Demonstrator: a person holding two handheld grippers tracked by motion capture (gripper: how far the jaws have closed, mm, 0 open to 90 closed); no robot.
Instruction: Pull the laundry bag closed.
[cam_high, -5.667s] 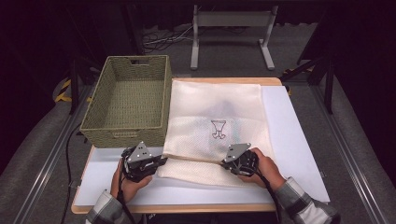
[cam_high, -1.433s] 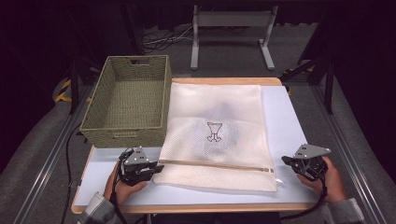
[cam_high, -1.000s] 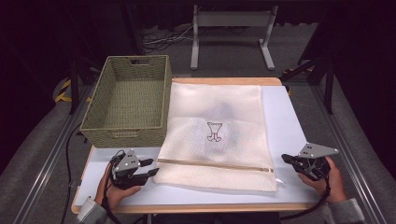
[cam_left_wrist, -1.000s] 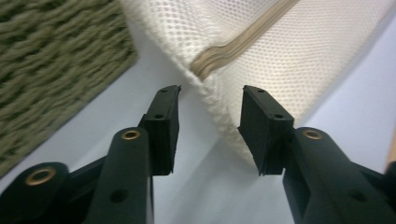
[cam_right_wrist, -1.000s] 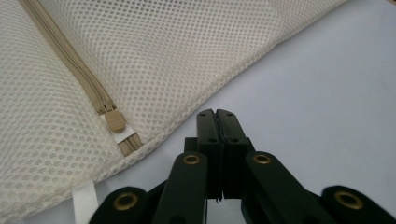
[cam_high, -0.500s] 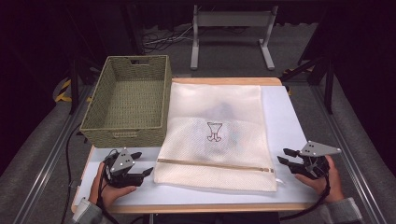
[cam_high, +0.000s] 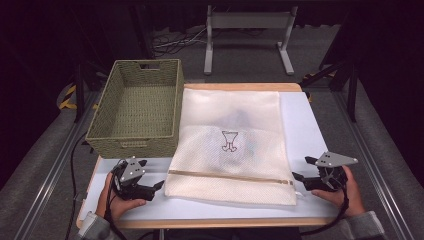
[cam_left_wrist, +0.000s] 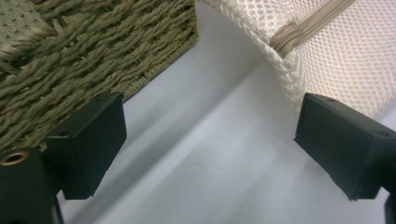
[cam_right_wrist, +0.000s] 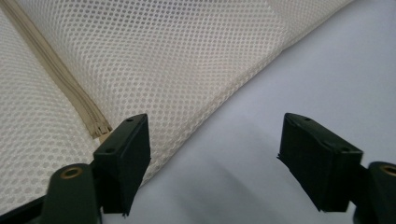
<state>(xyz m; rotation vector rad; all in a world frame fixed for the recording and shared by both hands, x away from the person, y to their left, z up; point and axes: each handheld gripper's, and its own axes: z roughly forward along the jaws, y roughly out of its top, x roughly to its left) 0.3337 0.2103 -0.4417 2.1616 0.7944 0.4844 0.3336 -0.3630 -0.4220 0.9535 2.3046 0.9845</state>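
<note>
Releasing mesh bag (cam_high: 232, 142) flat on desk (cam_high: 310, 125).
Left tool (cam_high: 150, 187) and right tool (cam_high: 305, 177) just opened, empty; retreat level, probably avoiding zipper (cam_high: 230, 176) snag.

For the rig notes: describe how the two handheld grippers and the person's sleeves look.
Both the left gripper and right gripper are black, each topped by a grey three-cornered plate, with blocky black fingers and a black cable trailing back. The sleeves are grey.
</note>
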